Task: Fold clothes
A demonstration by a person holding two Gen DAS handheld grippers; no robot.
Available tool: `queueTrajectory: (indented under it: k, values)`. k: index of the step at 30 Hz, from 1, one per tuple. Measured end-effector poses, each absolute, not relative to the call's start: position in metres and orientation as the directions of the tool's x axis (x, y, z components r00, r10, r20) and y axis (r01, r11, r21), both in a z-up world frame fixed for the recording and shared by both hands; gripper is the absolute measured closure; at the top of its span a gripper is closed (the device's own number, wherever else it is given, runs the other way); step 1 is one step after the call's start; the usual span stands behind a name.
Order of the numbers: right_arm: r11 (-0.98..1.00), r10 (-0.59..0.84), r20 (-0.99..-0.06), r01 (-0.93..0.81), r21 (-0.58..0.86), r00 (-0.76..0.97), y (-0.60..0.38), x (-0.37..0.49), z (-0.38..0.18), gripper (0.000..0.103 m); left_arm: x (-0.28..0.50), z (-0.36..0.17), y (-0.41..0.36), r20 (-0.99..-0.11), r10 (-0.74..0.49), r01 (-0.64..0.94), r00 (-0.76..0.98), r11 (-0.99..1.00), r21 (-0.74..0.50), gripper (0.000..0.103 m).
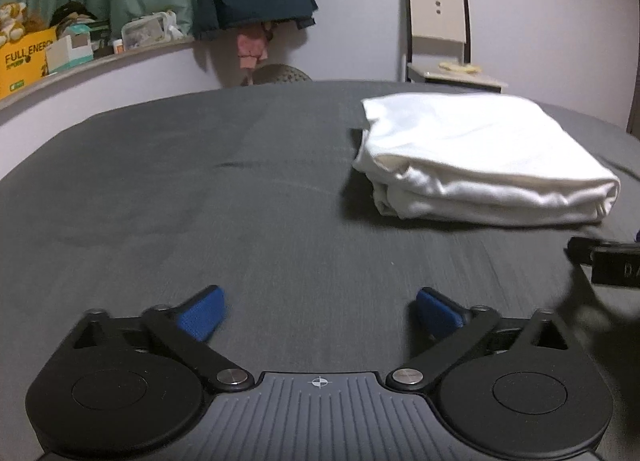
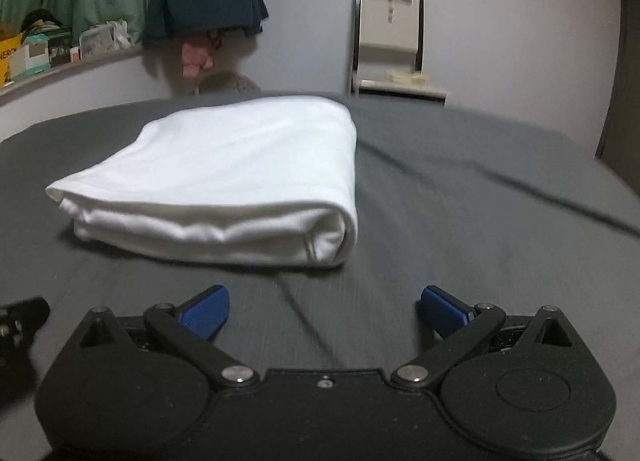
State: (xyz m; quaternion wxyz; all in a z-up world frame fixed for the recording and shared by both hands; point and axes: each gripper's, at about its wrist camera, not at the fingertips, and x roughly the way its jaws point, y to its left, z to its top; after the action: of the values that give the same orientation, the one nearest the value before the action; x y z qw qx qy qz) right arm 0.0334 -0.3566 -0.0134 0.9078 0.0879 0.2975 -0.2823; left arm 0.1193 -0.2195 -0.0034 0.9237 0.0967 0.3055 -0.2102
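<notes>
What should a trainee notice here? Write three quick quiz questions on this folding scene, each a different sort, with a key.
1. True or false: the white garment lies folded on the grey bed sheet.
2. Multiple choice: the left gripper and right gripper are: A) both open and empty; B) both shut on the cloth; C) one open, one shut.
3. Fill in: against the far wall, behind the bed, stands a pale ____.

Key: 1 true; 2 A; 3 chair.
</notes>
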Motion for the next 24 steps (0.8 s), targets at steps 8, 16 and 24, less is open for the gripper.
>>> queueTrajectory:
  k: [8,16,24]
  values:
    - [0.827,-0.453,-0.592,0.563,0.000,0.666,-0.3560,0.0325,-0.0182,0.000,0.1236,-0.0067,-0.2219,-0.601,-0.333,0.443,0.726,0.896,0.039,0.000]
    - [0.828,-0.453,-0.588,0.561,0.002,0.671,-0.3561,0.0331,-0.0188,0.000,0.1237,-0.0084,-0.2201,-0.591,-0.340,0.443,0.731,0.896,0.032,0.000]
    - [0.867,-0.400,-0.587,0.497,0.006,0.704,-0.3481,0.0305,-0.0174,0.000,0.1247,-0.0088,-0.2192,-0.592,-0.346,0.443,0.728,0.896,0.020,0.000]
